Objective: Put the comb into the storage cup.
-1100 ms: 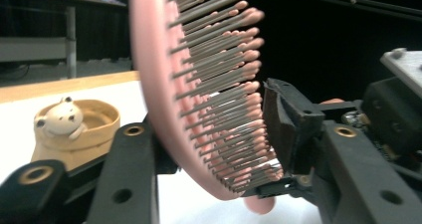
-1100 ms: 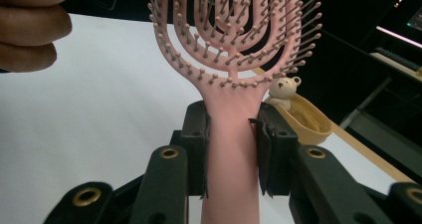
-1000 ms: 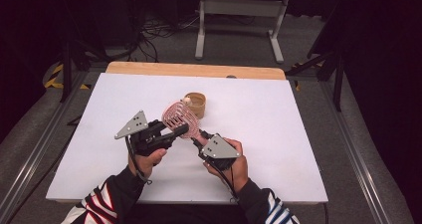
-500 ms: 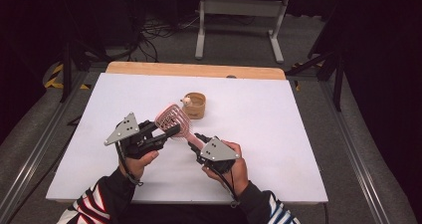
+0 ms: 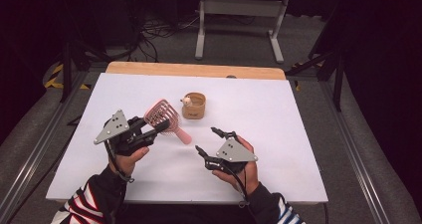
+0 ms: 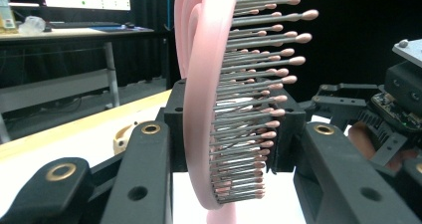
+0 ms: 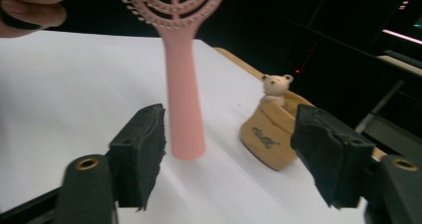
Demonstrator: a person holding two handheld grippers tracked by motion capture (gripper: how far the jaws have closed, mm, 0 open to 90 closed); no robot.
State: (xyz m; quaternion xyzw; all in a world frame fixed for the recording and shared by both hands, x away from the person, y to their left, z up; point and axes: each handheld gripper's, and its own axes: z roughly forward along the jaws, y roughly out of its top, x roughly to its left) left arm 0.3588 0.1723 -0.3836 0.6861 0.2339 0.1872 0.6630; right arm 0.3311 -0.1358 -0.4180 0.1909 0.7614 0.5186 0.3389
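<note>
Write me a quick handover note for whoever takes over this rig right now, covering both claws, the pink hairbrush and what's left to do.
Left claw: shut on the head of the pink hairbrush, holding it off the white table with the handle pointing toward the right claw.
Right claw: its jaws have just been opening and it holds nothing; the brush handle hangs ahead of it, clear of both pads.
Tan bear pouch: sits on the table just beyond the brush, touched by neither claw.
Done: the brush has passed from the right claw to the left.
Left: probably carrying the brush to the pouch, though that is a guess.
</note>
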